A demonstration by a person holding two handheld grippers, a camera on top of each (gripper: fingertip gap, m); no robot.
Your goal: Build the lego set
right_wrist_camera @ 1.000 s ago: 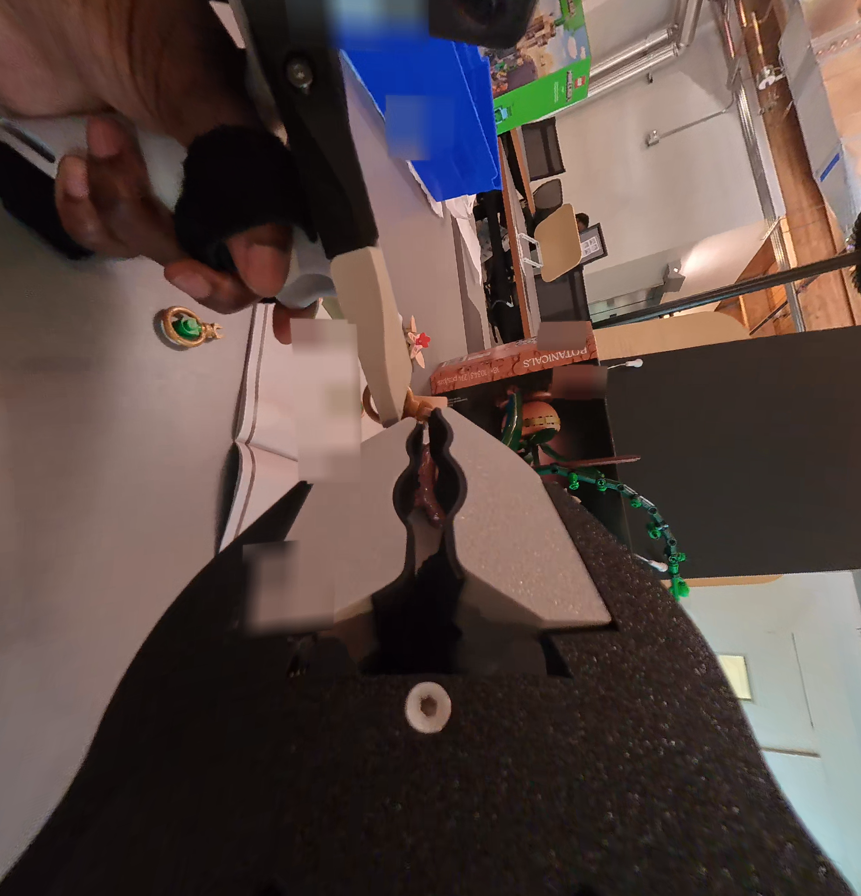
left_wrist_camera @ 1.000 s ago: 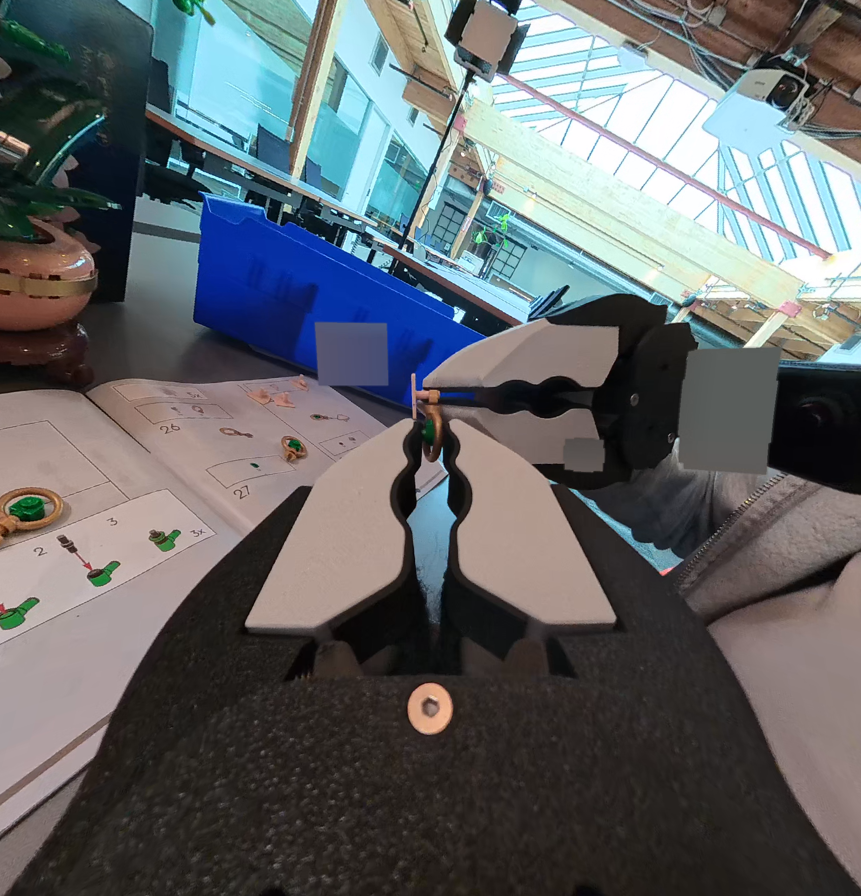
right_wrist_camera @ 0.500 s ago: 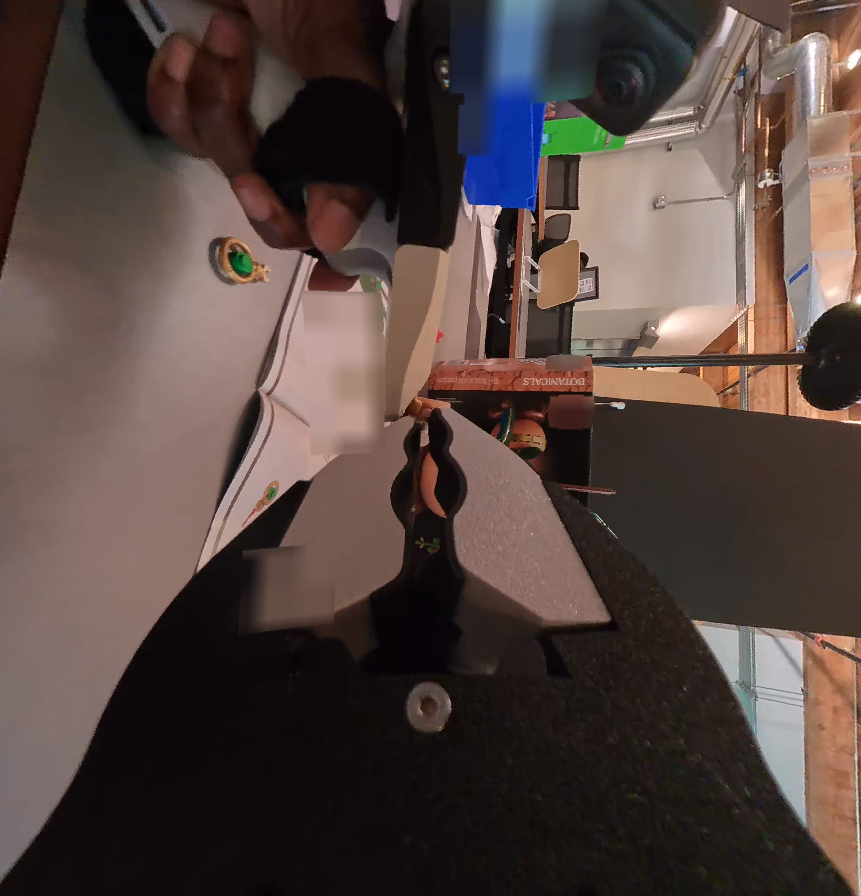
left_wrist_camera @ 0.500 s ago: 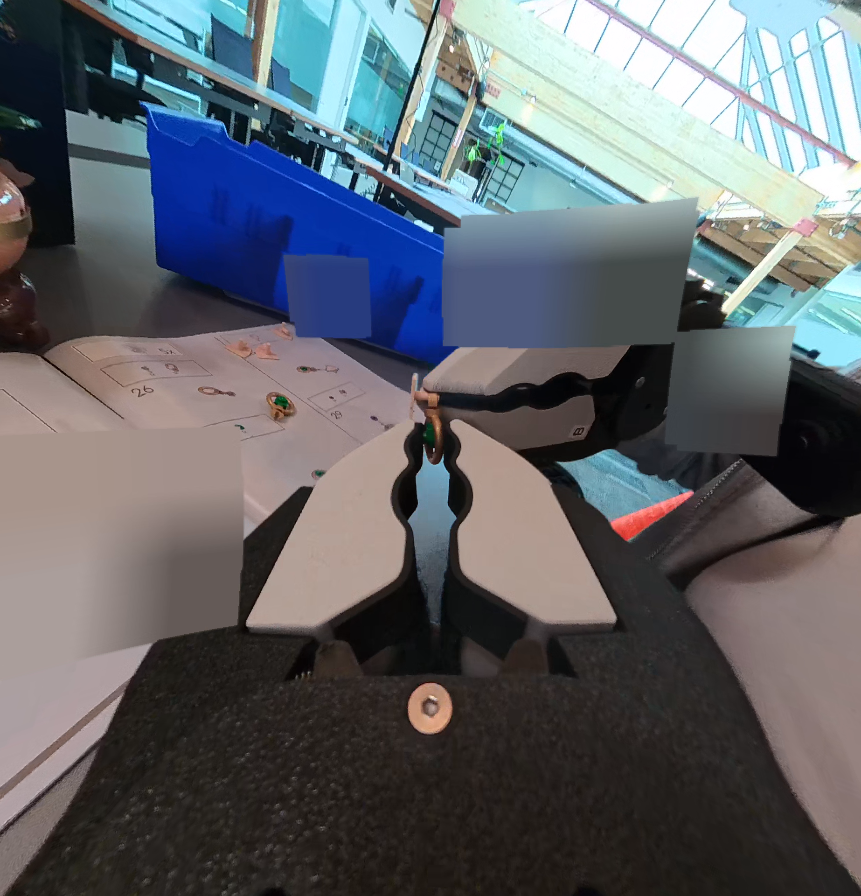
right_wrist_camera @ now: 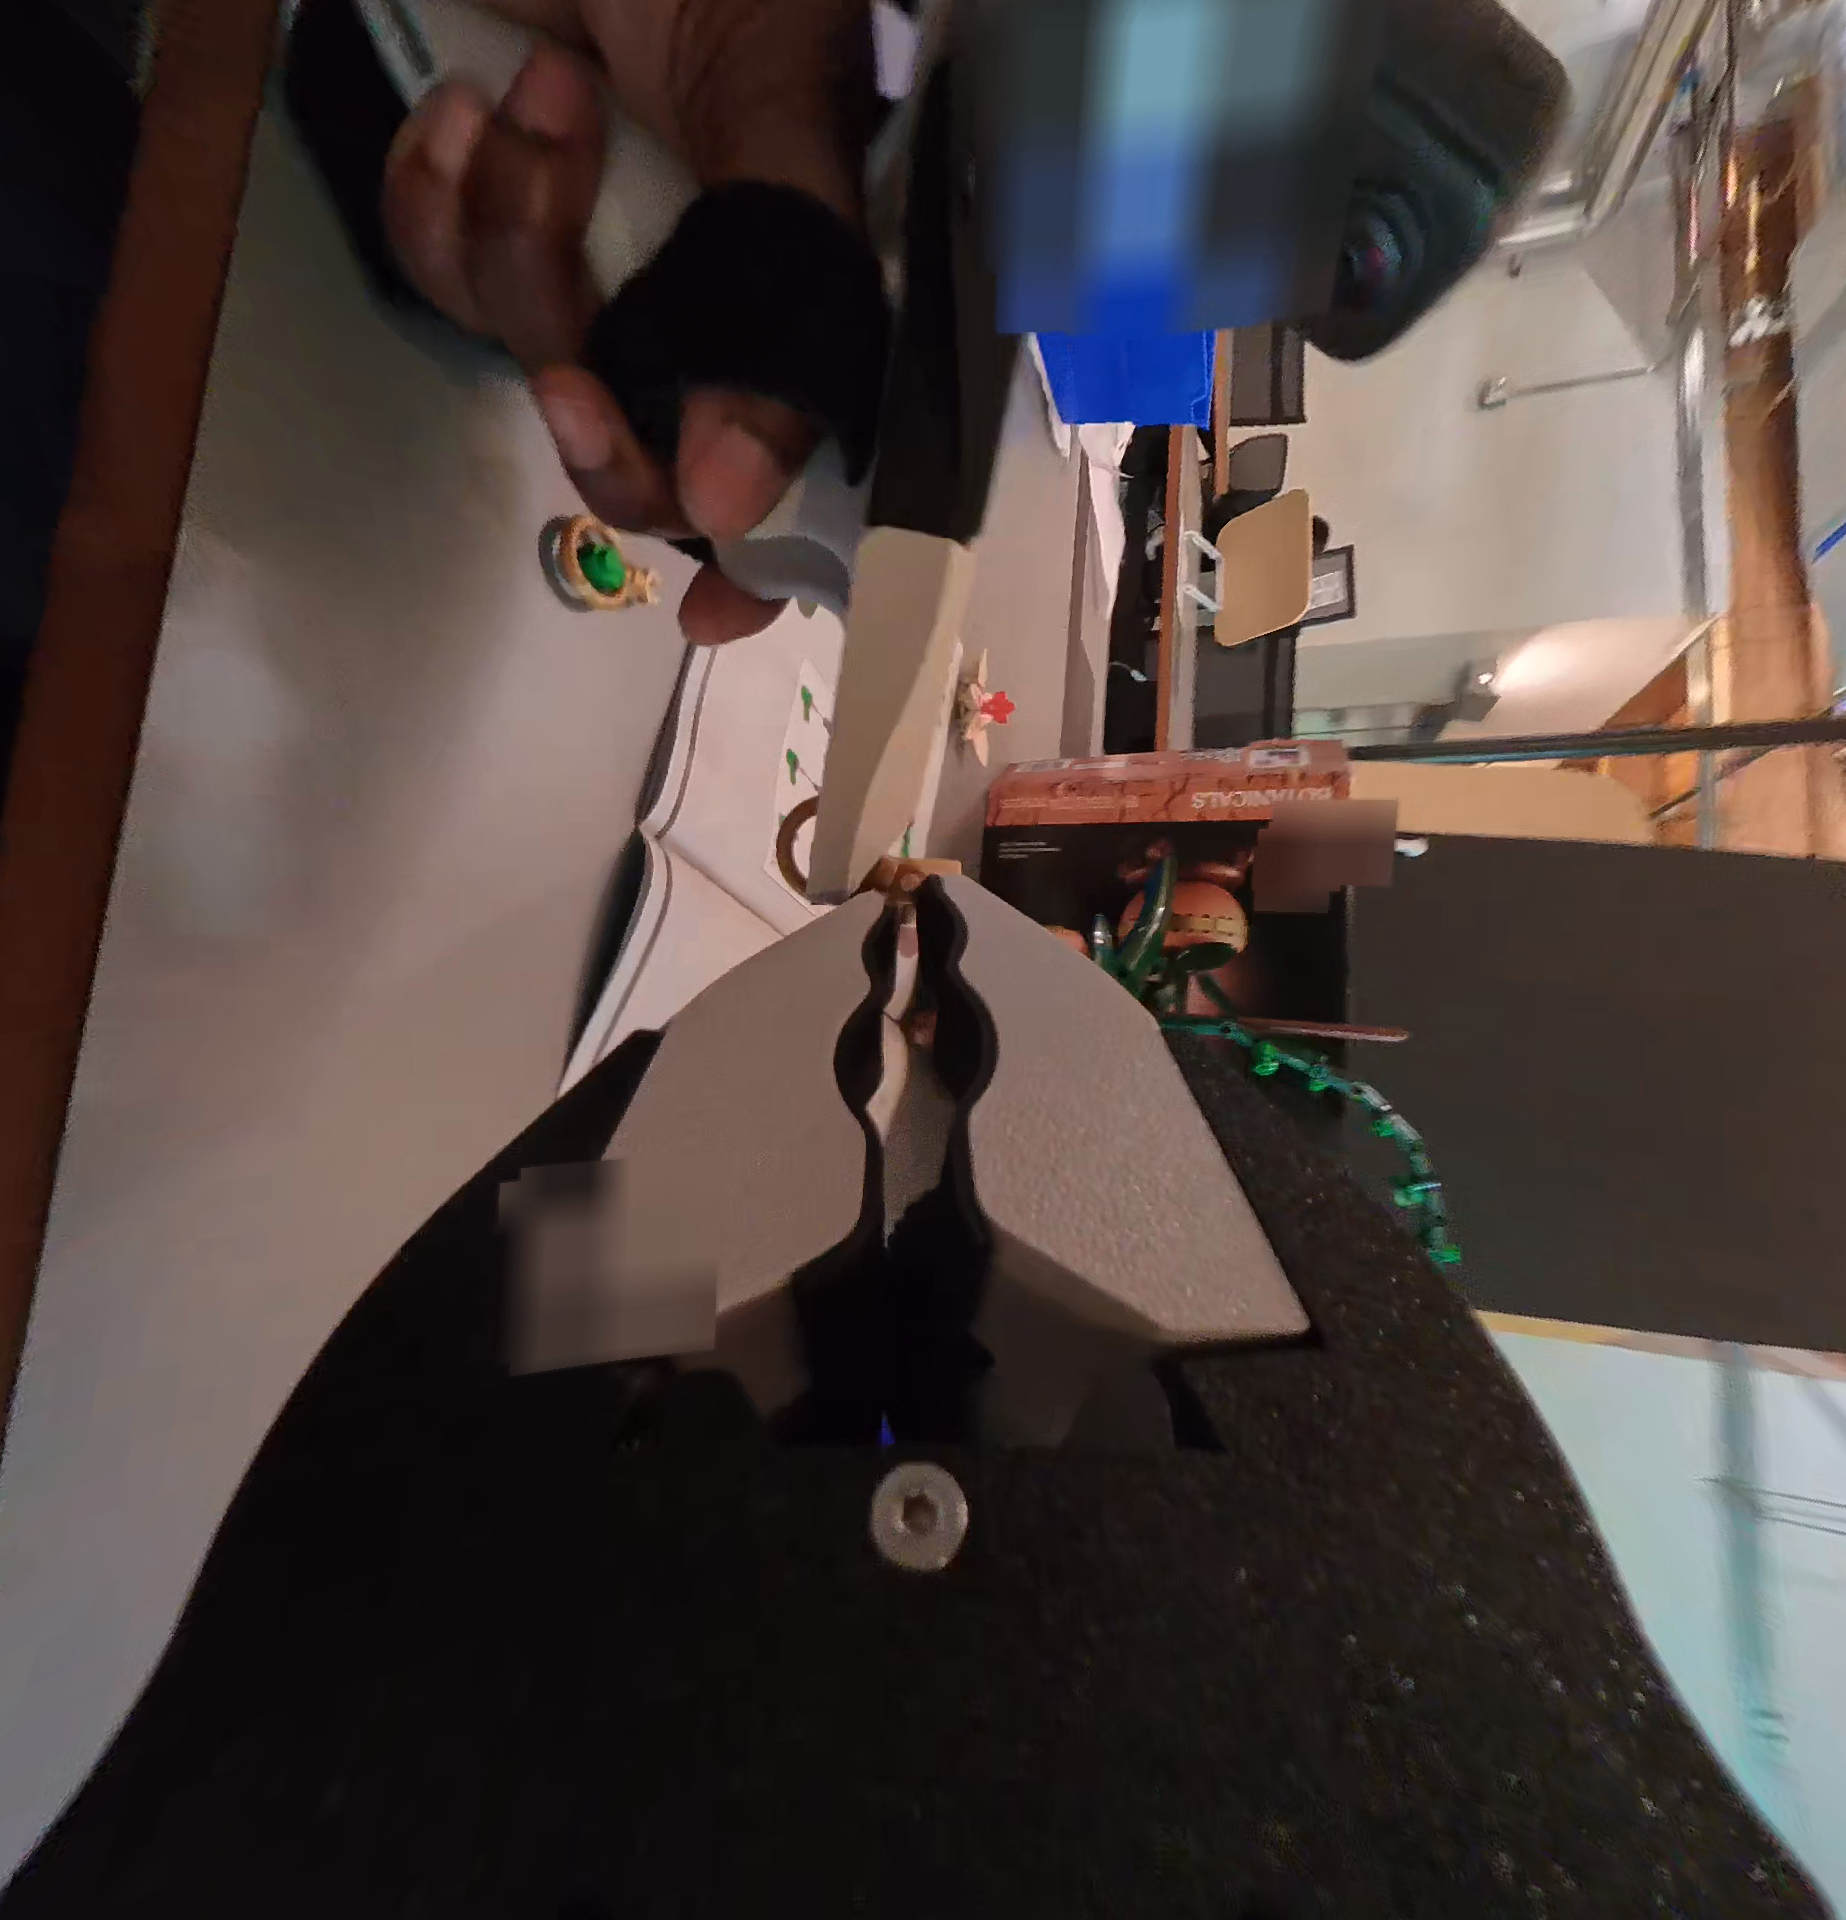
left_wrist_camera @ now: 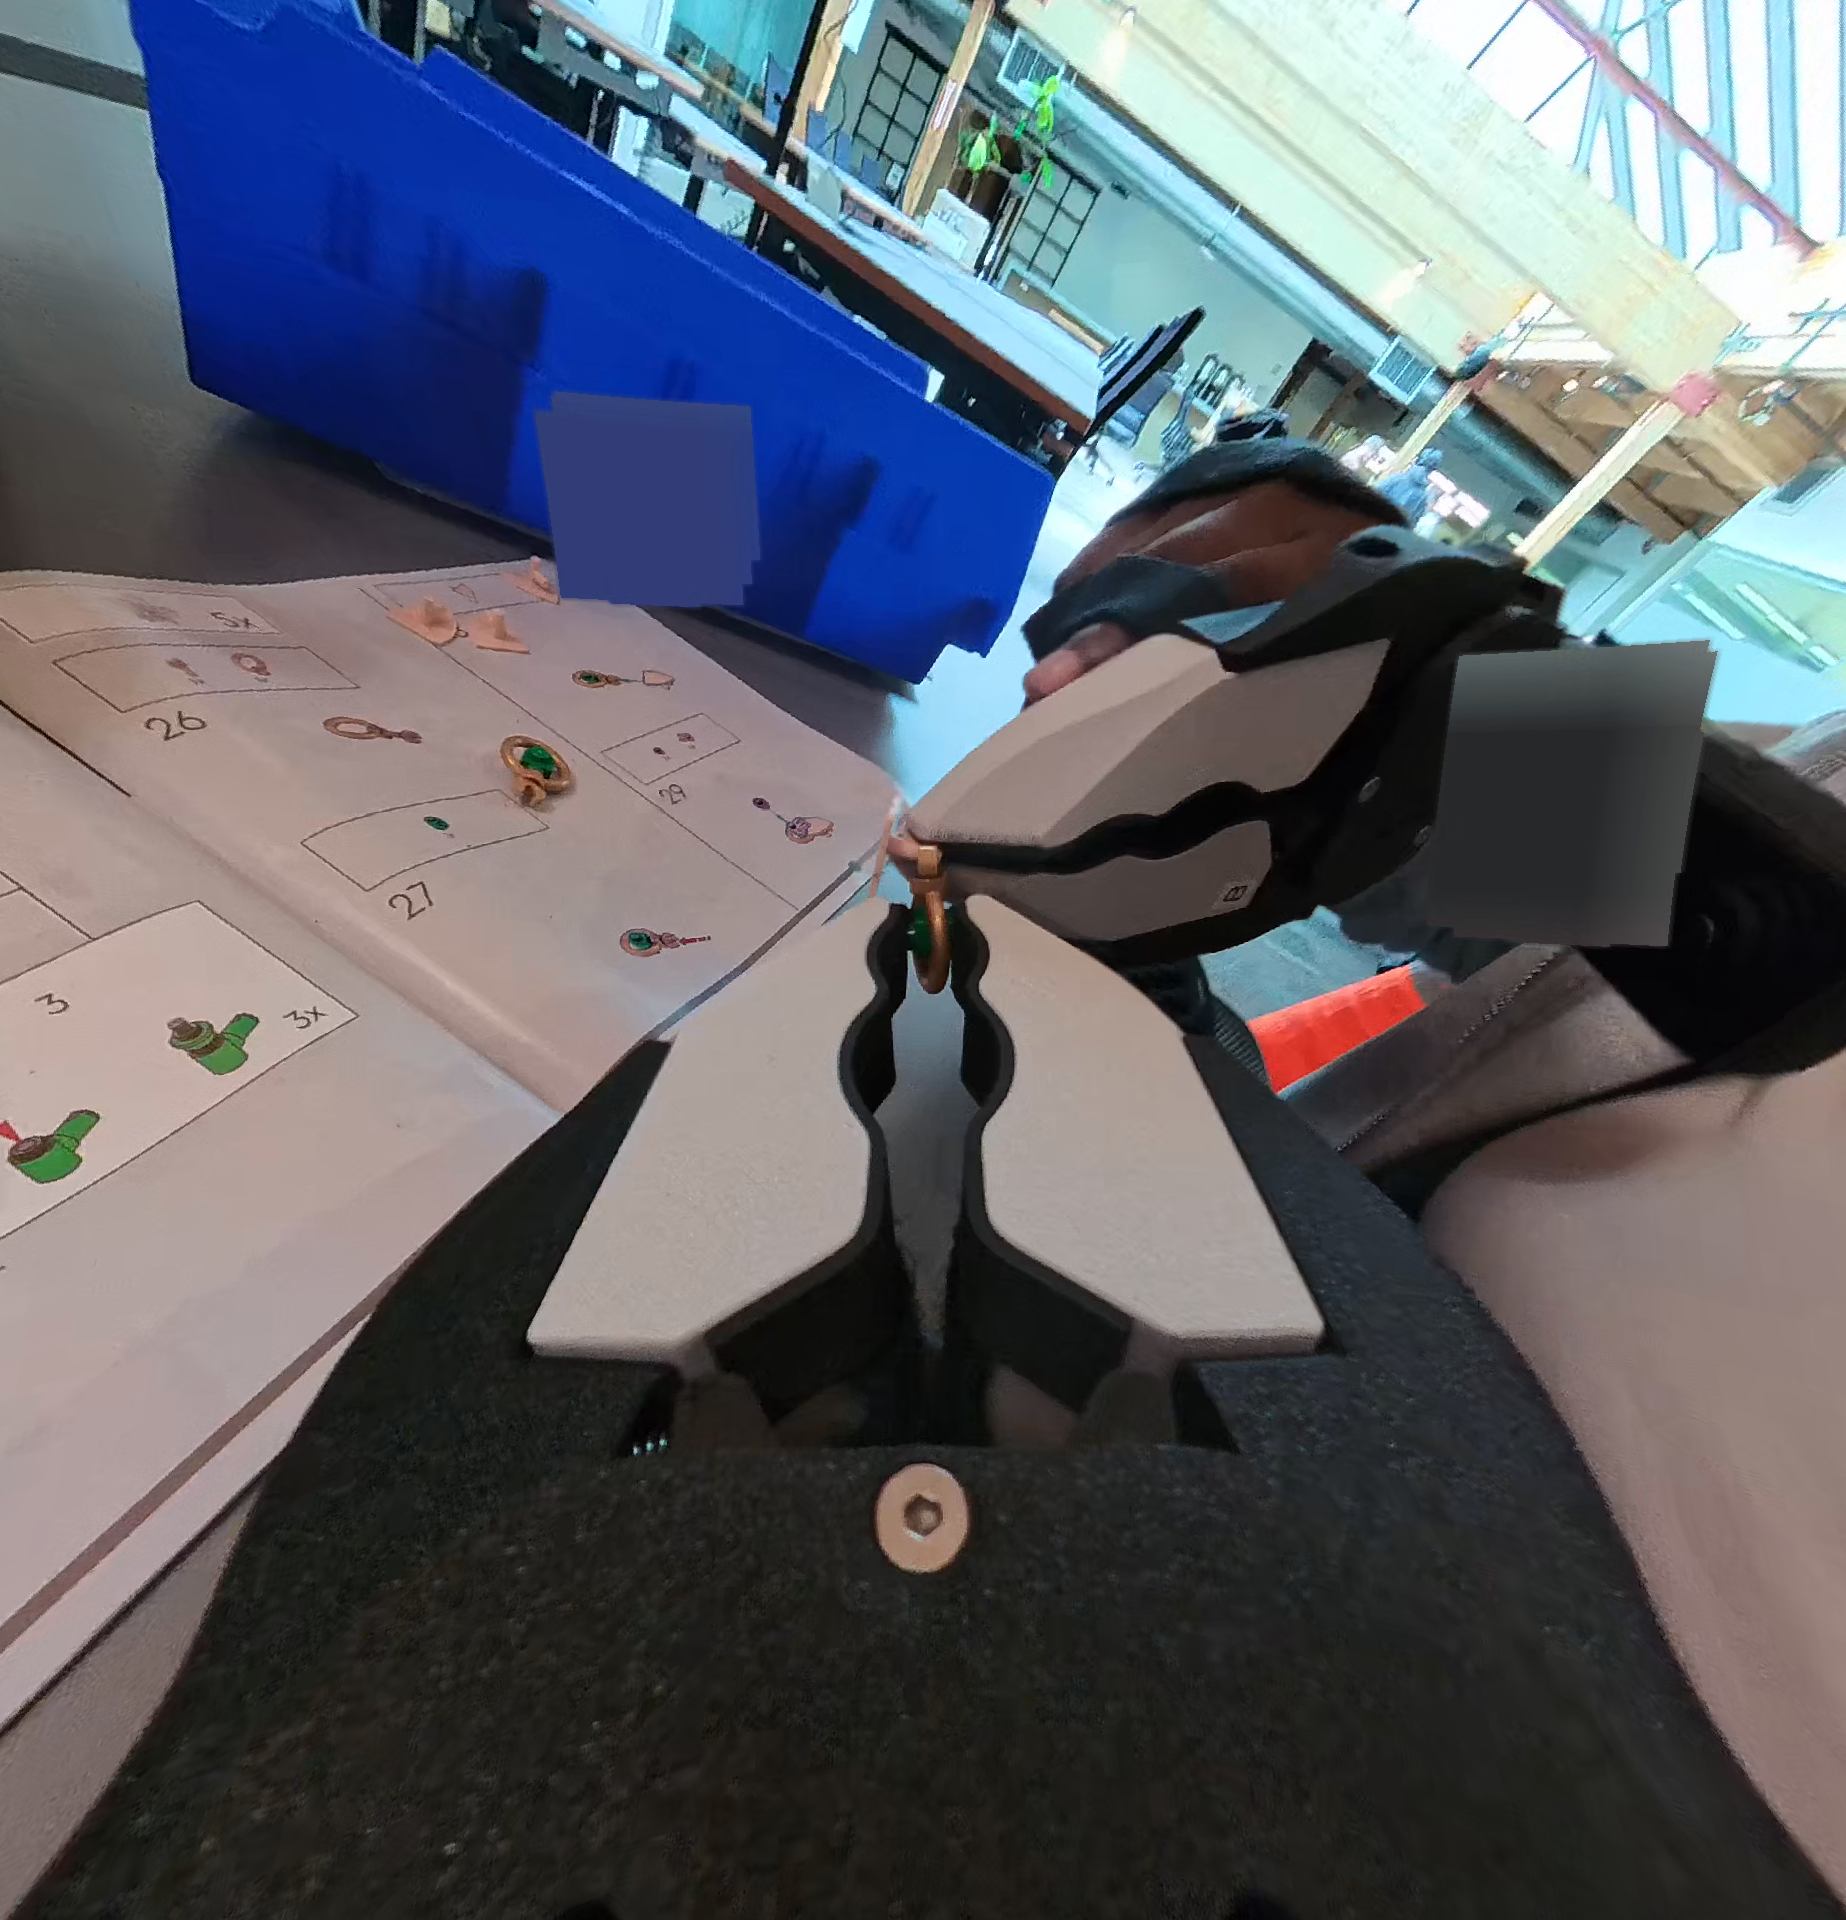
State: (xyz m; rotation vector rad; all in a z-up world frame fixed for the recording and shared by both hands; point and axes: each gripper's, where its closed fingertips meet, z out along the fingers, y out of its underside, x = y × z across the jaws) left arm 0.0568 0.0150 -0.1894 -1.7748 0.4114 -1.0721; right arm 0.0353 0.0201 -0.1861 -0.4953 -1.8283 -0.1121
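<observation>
My left gripper (left_wrist_camera: pixel 929 920) is shut on a gold ring with a green stud (left_wrist_camera: pixel 929 951), held at its fingertips above the open instruction booklet (left_wrist_camera: pixel 275 852). My right gripper (left_wrist_camera: pixel 914 831) comes in from the right, shut on a small tan piece (left_wrist_camera: pixel 906 857) that touches the top of the ring. In the right wrist view my right gripper (right_wrist_camera: pixel 906 904) is shut, with the tan piece (right_wrist_camera: pixel 903 875) just showing at its tips against a left finger (right_wrist_camera: pixel 888 727).
A second gold ring with a green stud (left_wrist_camera: pixel 534 769) and pale pink petal pieces (left_wrist_camera: pixel 462 623) lie on the booklet. A blue bin (left_wrist_camera: pixel 483 312) stands behind it. The set's box (right_wrist_camera: pixel 1158 800), a green vine (right_wrist_camera: pixel 1345 1101) and a small flower (right_wrist_camera: pixel 986 707) show beyond.
Both grippers stay shut with their pieces held together. The left wrist view has tilted down toward the booklet, and the right gripper has swung lower and rolled.
</observation>
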